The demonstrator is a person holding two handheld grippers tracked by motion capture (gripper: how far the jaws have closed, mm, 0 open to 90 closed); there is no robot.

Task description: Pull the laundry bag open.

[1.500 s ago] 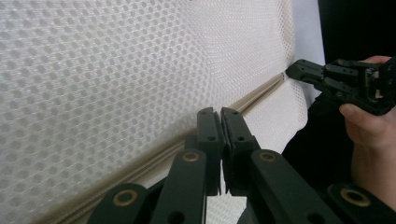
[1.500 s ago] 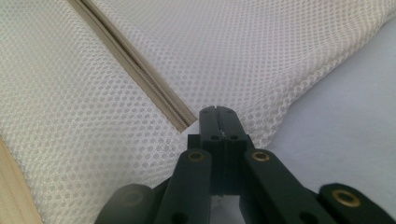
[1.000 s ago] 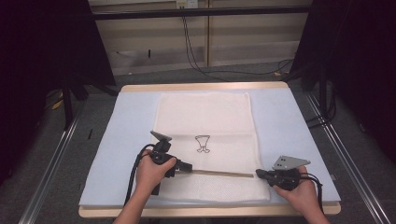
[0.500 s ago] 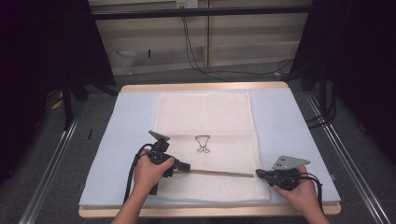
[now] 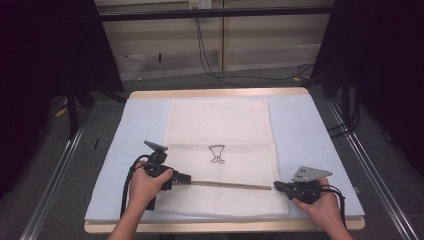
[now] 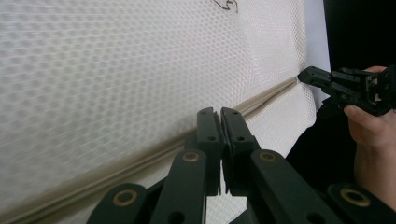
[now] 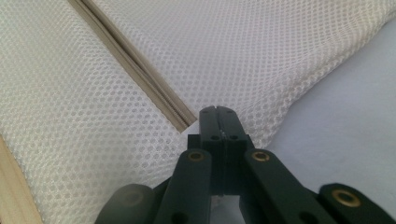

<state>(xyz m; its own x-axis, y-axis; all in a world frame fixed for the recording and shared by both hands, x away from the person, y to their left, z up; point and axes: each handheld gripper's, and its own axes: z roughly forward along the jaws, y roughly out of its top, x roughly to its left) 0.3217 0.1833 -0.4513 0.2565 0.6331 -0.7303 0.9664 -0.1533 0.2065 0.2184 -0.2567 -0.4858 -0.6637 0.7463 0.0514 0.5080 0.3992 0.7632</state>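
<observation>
Two grippers pinch opposite ends of a beige zipper (image 5: pixel 227 184) that runs across the near part of a cream mesh laundry bag (image 5: pixel 220 130). The left gripper (image 5: pixel 187 178) has its jaws pressed together at the zipper's left end; whatever sits between them is hidden. The bag lies flat on a pale blue mat (image 5: pixel 125 145), honeycomb-textured, with a small black printed figure (image 5: pixel 217 153) too small to identify. The right gripper (image 5: pixel 277 186) is likewise clamped on mesh beside the zipper's end.
</observation>
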